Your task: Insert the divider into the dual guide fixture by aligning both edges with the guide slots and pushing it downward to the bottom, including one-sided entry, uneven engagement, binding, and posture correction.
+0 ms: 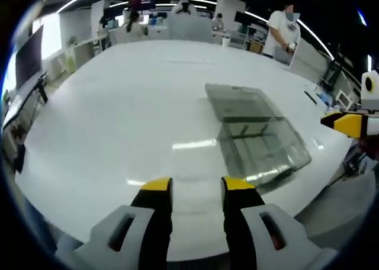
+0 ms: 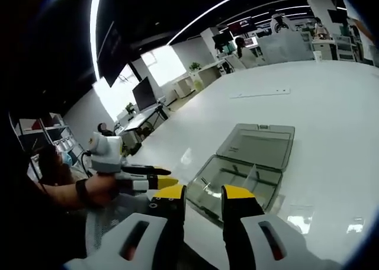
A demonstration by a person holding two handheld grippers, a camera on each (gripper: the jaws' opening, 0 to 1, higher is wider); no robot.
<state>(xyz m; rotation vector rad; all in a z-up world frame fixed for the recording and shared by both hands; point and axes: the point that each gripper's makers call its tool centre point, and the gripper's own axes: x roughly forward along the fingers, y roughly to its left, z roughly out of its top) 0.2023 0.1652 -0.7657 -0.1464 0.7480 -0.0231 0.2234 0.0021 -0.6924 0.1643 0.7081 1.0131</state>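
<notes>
A clear plastic box (image 1: 260, 144) lies on the white table (image 1: 118, 122) with its lid (image 1: 240, 101) folded open behind it. In the right gripper view the same box (image 2: 237, 184) holds a thin pale divider (image 2: 253, 174) standing across its tray. My left gripper (image 1: 197, 184) hovers just short of the box, jaws apart and nothing between them. It also shows from the side as the left gripper (image 2: 157, 178), held by a hand. My right gripper (image 2: 204, 193) is open and bare near the box's corner; the right gripper's yellow tip (image 1: 346, 123) enters beside the box.
The table's near edge (image 1: 195, 255) runs under my left jaws. A thin pale strip (image 2: 260, 93) lies farther out on the table, and a small dark stick (image 1: 311, 97) lies near its right edge. Desks, monitors and several people stand beyond it.
</notes>
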